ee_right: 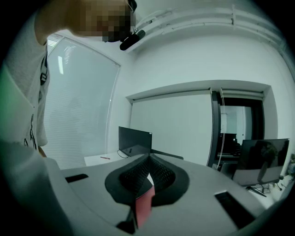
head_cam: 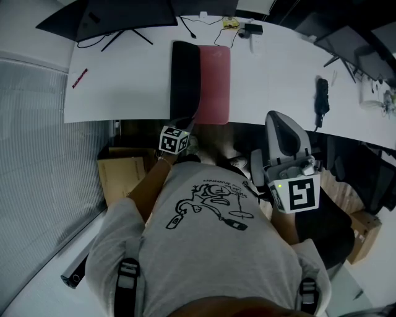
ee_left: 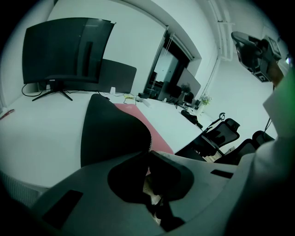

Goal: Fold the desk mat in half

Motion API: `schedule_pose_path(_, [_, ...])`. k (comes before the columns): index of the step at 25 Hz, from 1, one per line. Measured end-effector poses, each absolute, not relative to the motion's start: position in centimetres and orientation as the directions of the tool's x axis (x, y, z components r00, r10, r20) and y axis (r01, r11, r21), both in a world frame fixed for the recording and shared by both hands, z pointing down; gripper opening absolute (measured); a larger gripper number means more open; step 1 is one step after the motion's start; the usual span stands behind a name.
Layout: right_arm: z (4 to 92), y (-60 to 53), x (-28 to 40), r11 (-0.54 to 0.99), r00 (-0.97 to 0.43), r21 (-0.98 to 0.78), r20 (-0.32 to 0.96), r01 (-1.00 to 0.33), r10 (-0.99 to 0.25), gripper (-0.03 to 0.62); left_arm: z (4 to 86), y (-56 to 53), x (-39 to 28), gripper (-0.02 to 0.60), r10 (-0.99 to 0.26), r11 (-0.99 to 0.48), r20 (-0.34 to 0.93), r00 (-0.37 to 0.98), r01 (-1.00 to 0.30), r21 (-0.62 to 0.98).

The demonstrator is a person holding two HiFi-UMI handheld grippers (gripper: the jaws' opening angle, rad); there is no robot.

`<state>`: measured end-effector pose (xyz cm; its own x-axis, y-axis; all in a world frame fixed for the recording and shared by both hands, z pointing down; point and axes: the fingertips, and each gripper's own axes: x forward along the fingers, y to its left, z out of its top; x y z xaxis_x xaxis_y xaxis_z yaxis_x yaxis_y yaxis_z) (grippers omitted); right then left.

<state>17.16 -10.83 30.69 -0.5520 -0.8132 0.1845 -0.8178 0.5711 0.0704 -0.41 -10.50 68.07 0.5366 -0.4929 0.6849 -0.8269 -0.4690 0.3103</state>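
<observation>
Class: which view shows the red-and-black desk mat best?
Head view: almost the whole red-and-black desk mat shows, partly folded. Left gripper view gives only its lifted black end; right gripper view, a red sliver between tongs.

You're in an office. The long white counter [head_cam: 124, 86] in front of you curves off to the right. It has a desk mat [head_cam: 215, 83] and a red pen [head_cam: 80, 78] on it. A large dark monitor [head_cam: 124, 15] stands at its far left, with cables [head_cam: 207, 28] trailing along the far edge. More monitors [head_cam: 356, 43] sit at the far right. Mesh-backed swivel chairs [ee_left: 221, 133] are parked along the right, and a glass partition [ee_left: 161, 69] opens onto further rooms beyond. A frosted glass wall [head_cam: 37, 136] closes off your left. A cardboard box [head_cam: 120, 176] sits on the floor by the counter's near edge.
</observation>
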Motion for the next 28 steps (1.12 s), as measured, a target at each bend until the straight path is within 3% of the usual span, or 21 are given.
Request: schedule_pose_path(28, [30.8, -11.1, 20.4, 0.556, -0.538, 0.076, 0.179, -0.827, -0.824, 0.006, 67.9, -10.7, 4.4, 0.031, -0.445, -0.541, 0.689, 0.572, -0.785, 0.303])
